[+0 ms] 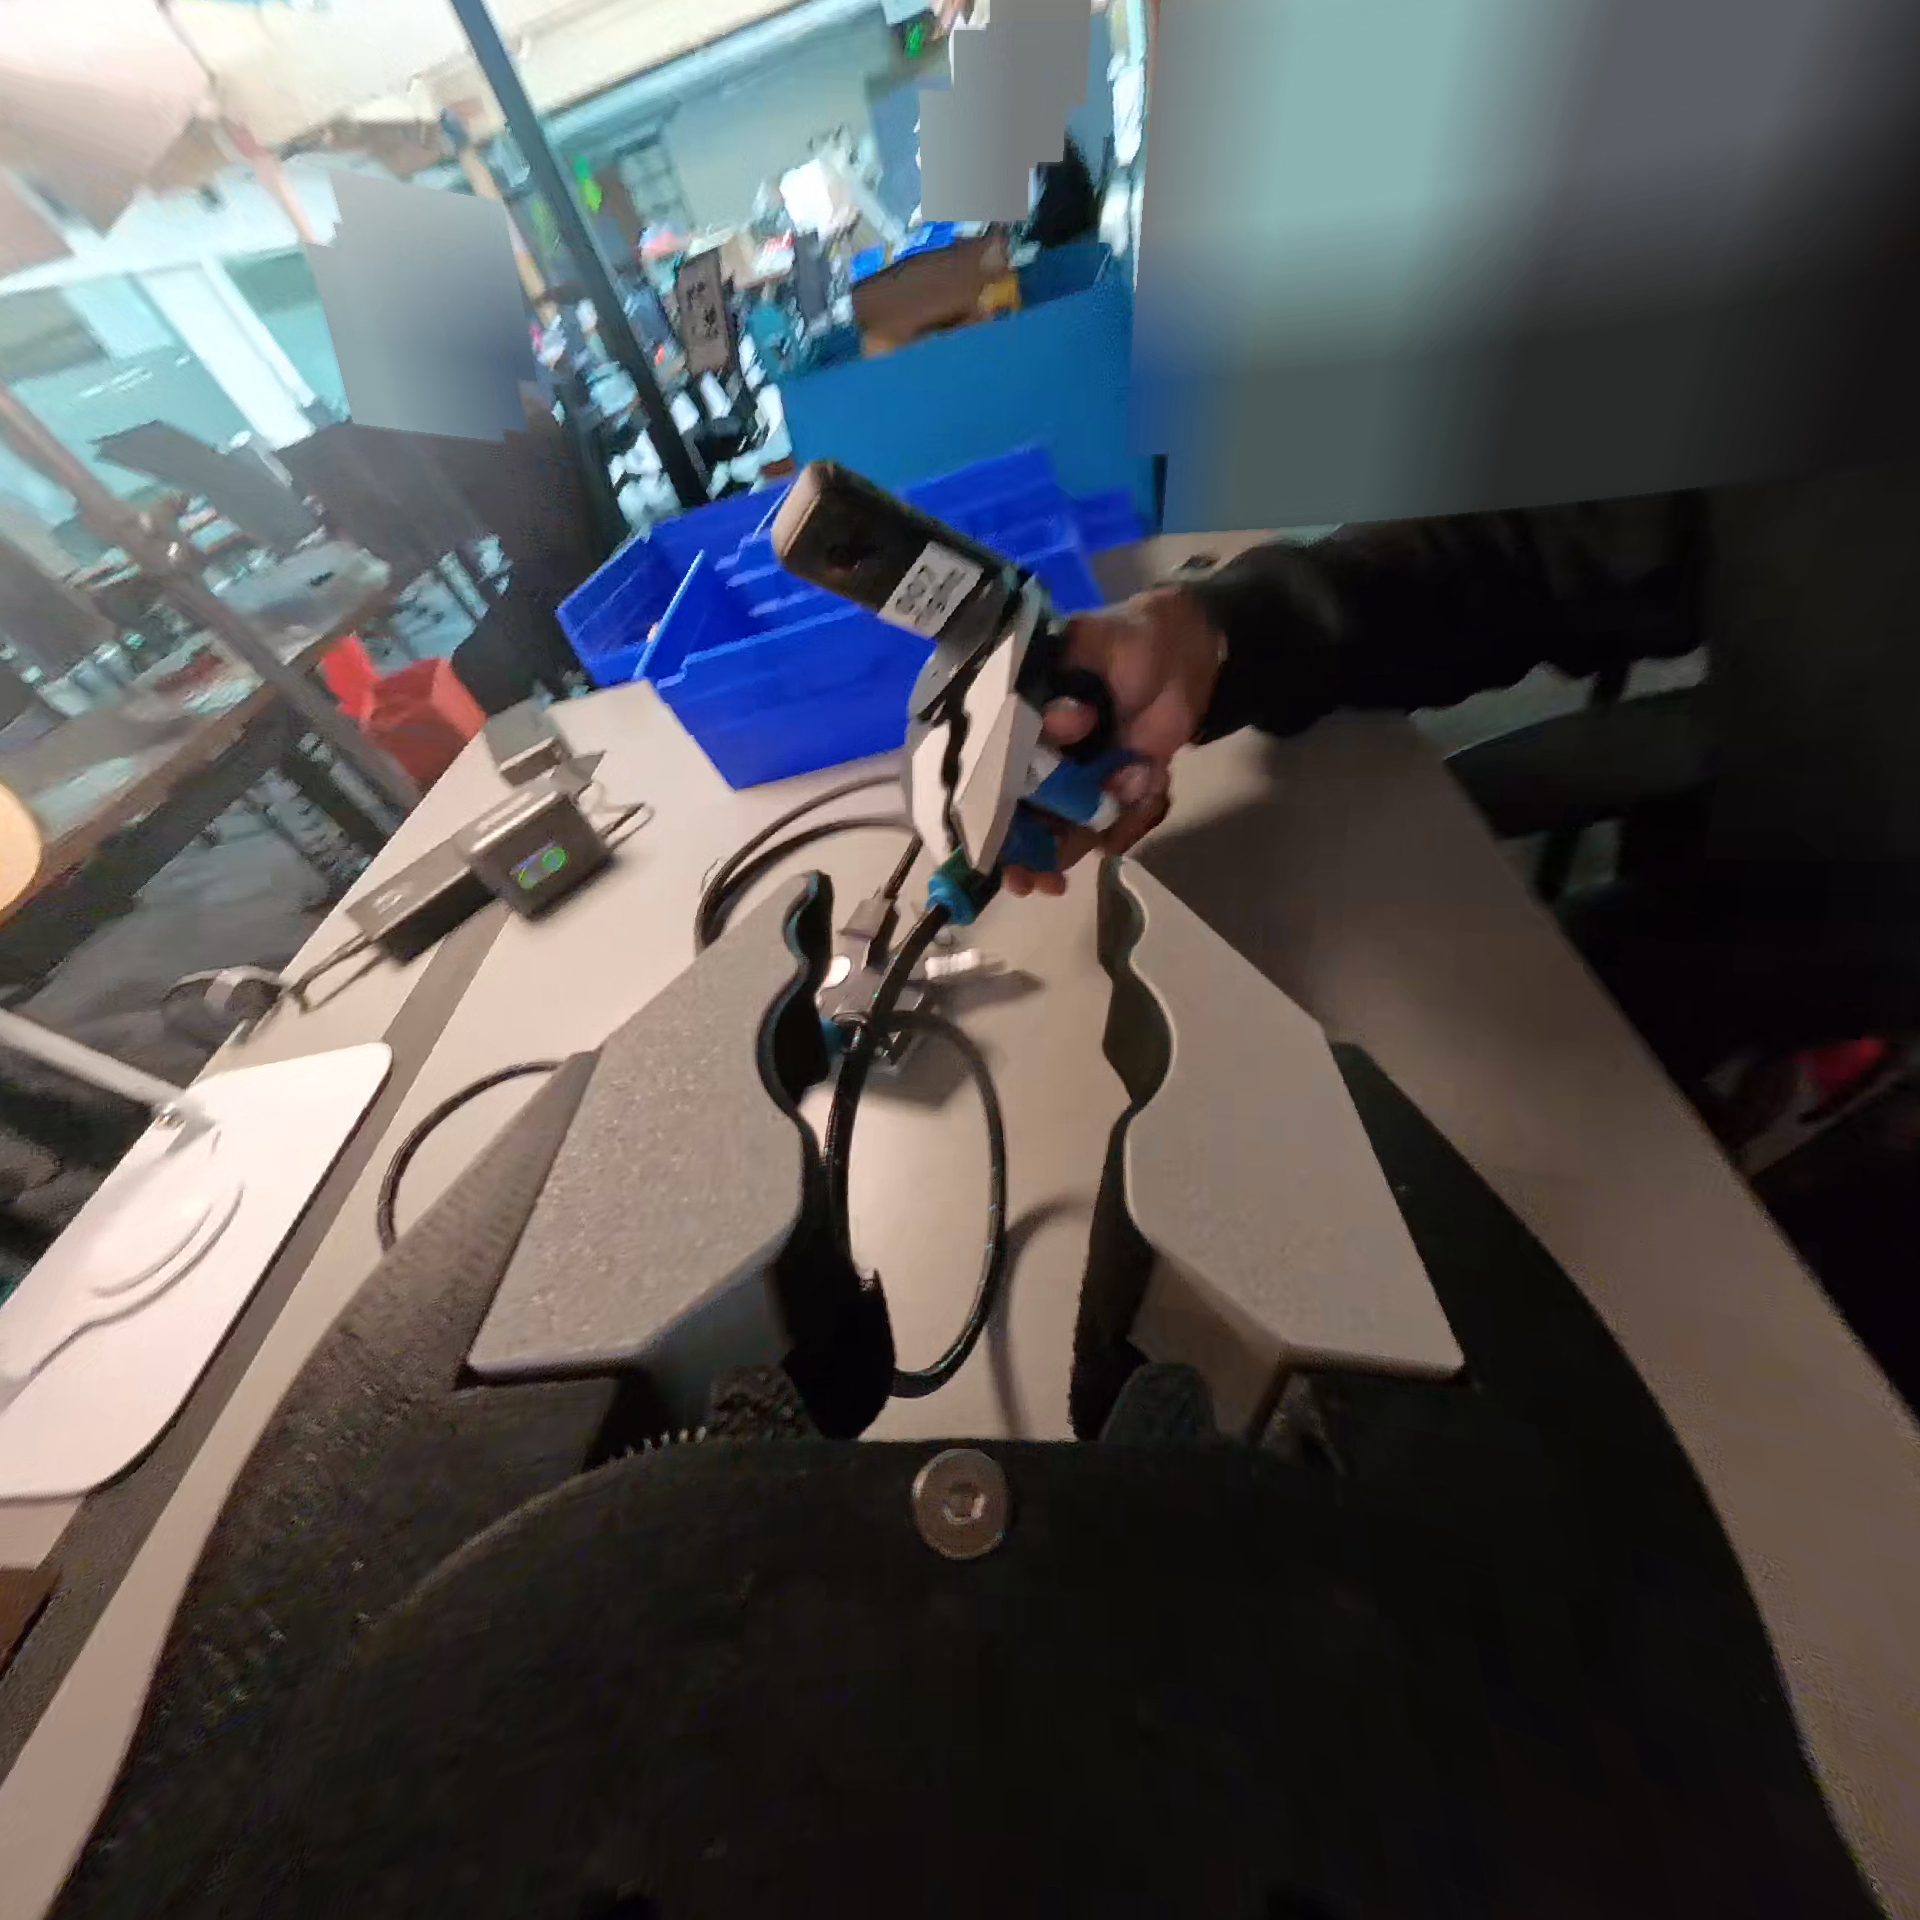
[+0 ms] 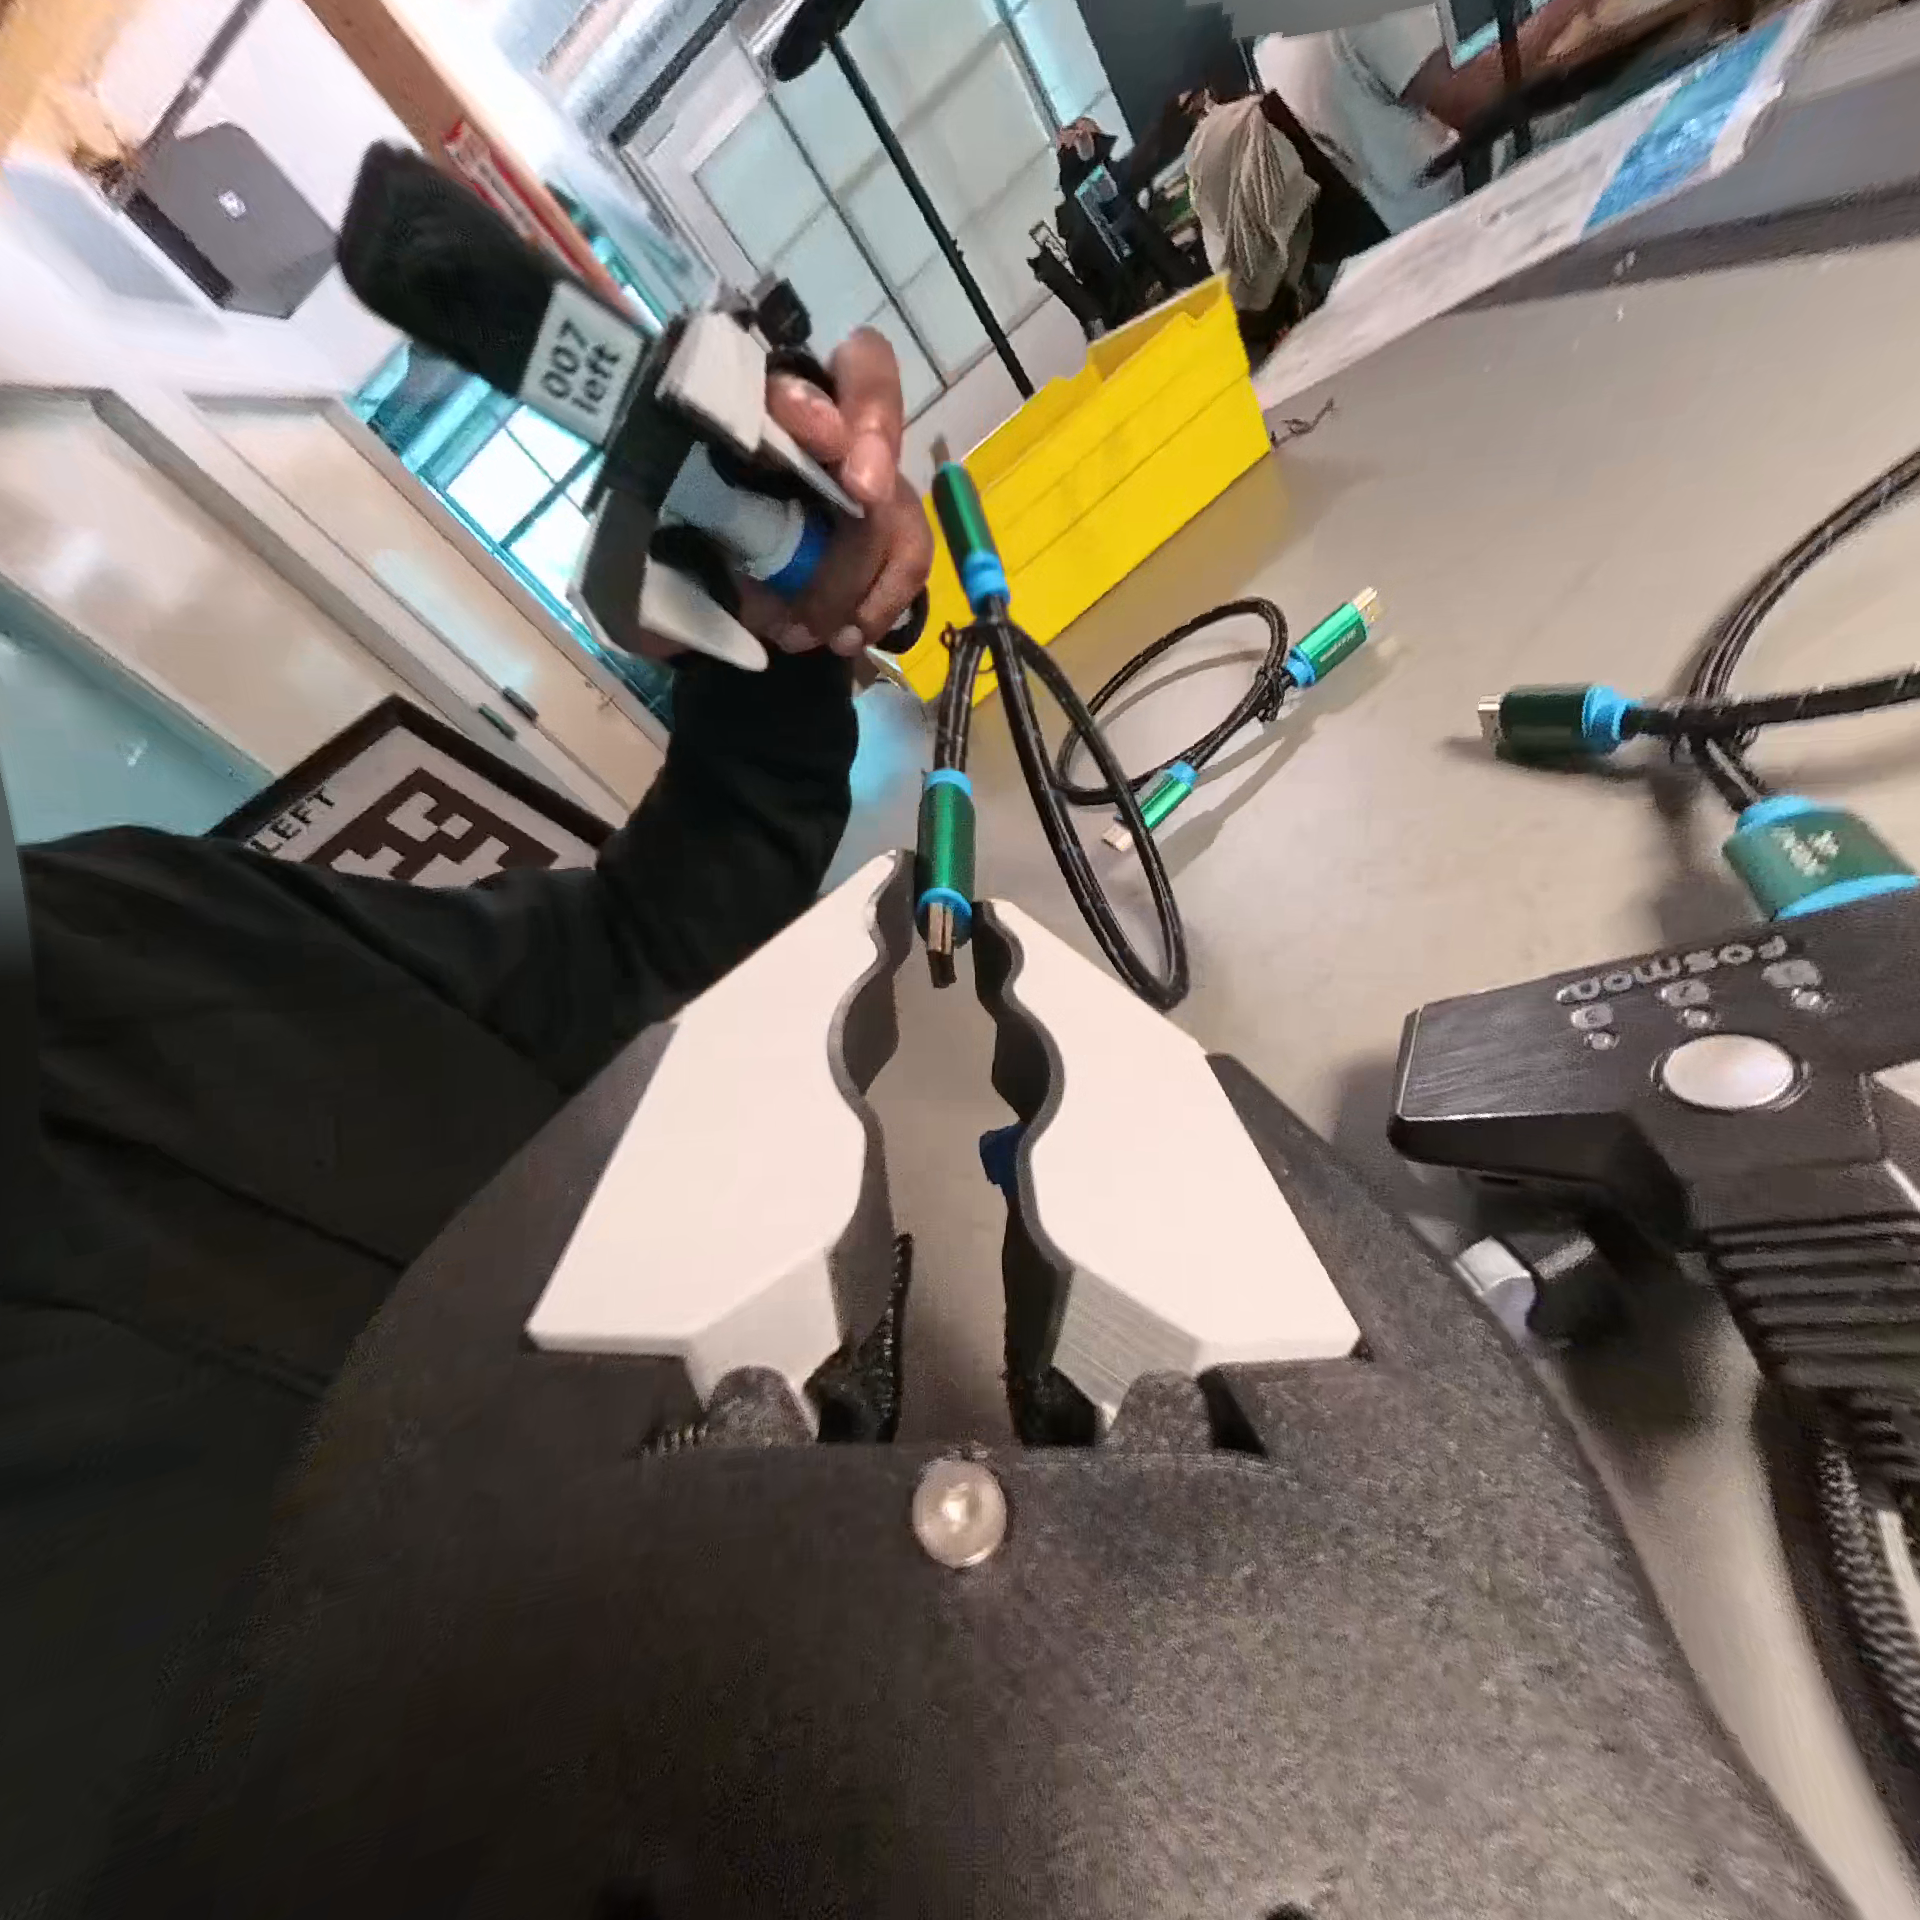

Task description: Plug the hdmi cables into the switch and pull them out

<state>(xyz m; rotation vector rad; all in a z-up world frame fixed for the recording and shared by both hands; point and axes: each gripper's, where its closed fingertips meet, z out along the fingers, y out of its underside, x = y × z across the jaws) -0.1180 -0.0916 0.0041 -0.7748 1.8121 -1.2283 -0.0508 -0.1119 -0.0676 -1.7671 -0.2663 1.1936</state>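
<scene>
My right gripper (image 2: pixel 945 906) is shut on a green HDMI plug with blue rings (image 2: pixel 943 852), held above the grey table. Its black braided cable (image 2: pixel 1081 831) loops away, and the other plug (image 2: pixel 961 514) sticks out beyond. The black HDMI switch (image 2: pixel 1621 1101) lies close at the right with one green plug (image 2: pixel 1813 857) in it and another plug (image 2: pixel 1548 719) lying beside it. My left gripper (image 1: pixel 961 891) is open and empty, its fingers spread around the hanging cable loop (image 1: pixel 940 1195). The right gripper (image 1: pixel 966 831) with its plug (image 1: pixel 954 902) is just beyond, above the switch (image 1: pixel 883 1023).
A second coiled HDMI cable (image 2: pixel 1174 686) lies farther out on the table. A yellow bin (image 2: pixel 1122 468) stands at the far edge. Blue bins (image 1: pixel 790 675) stand behind the work spot. Dark boxes with cables (image 1: pixel 520 847) and a white base plate (image 1: pixel 177 1226) are at the left. The left gripper's tips are roughly 11 centimeters from the right gripper's. The black HDMI switch (image 2: pixel 1621 1101) is about 11 centimeters from my right fingertips and 20 centimeters from my left.
</scene>
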